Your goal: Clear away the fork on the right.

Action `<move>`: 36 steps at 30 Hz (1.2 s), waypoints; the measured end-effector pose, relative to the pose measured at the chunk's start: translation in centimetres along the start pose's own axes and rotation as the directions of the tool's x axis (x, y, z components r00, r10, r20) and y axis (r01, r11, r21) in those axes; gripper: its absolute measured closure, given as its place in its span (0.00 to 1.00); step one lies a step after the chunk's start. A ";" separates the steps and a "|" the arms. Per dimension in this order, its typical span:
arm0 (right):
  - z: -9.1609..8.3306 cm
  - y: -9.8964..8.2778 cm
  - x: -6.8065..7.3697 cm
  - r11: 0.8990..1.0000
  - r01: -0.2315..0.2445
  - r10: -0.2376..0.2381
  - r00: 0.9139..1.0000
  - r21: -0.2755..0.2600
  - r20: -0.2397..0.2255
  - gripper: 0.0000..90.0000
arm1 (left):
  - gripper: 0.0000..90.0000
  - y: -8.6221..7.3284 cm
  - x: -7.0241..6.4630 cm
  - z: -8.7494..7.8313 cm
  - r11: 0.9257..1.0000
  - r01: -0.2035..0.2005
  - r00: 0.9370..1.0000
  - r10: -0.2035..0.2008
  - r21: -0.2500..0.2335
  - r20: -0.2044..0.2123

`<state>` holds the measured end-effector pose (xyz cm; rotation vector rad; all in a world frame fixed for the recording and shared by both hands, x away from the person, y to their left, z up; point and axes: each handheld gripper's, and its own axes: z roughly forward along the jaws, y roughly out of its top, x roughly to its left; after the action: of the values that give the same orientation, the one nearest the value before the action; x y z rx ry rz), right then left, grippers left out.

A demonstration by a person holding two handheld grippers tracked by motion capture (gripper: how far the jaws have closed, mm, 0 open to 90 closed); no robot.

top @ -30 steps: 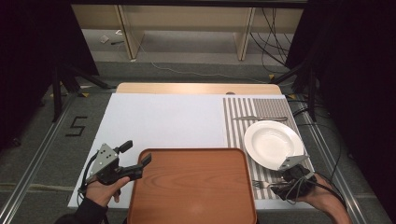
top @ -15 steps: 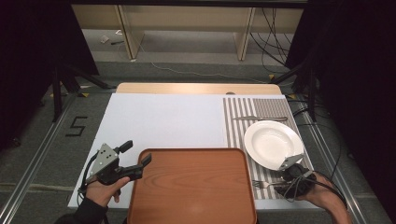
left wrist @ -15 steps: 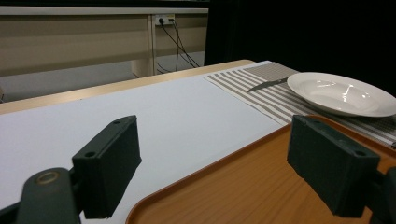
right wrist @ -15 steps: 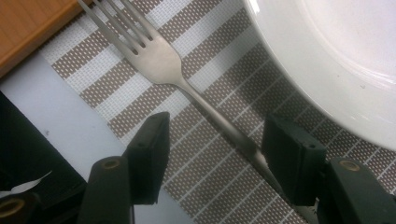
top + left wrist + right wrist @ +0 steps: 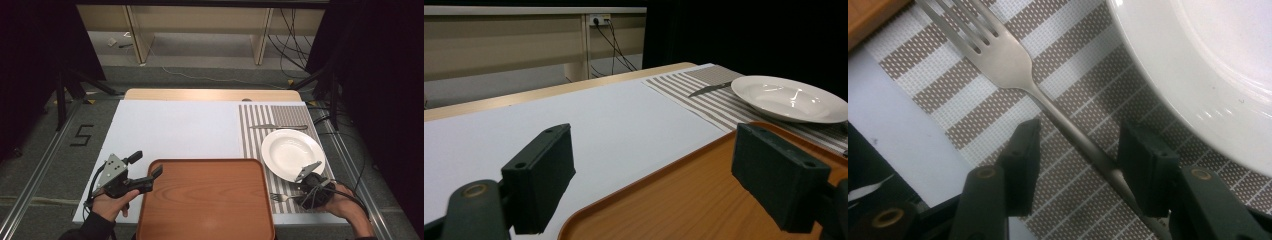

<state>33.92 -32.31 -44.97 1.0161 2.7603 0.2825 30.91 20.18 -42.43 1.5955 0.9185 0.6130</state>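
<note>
Since the earlier frame, the right gripper (image 5: pixel 306 191) has crept nearer; its jaws straddle the smooth steel fork (image 5: pixel 1013 65) handle, unclosed, on the woven striped placemat (image 5: pixel 1068 65). Left gripper (image 5: pixel 654 175) gapes over the wooden tray (image 5: pixel 205 200).

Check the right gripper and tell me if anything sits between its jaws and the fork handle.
Nothing visible does. The right gripper is open, its jaws on either side of the fork handle, which lies on the striped placemat. The white plate lies beside them, outside the gap.
</note>
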 end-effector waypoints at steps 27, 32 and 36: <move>0.2 1.2 0.5 0.996 0.034 -0.030 0.999 0.084 -0.044 0.88 | 0.19 0.0 0.0 0.0 1.000 0.003 1.000 -0.003 -0.003 0.000; 0.2 1.4 0.8 0.993 0.065 -0.061 0.997 0.096 -0.043 0.93 | 0.19 0.0 0.1 0.0 1.000 0.006 1.000 -0.006 -0.001 -0.004; 0.1 1.5 1.1 0.993 0.076 -0.074 0.997 0.095 -0.025 0.94 | 0.19 0.0 0.1 -0.1 1.000 0.005 1.000 -0.005 -0.002 -0.002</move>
<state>34.02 -30.47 -44.81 0.9326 2.8480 0.1516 30.90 20.26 -42.42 1.5905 0.9223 0.6122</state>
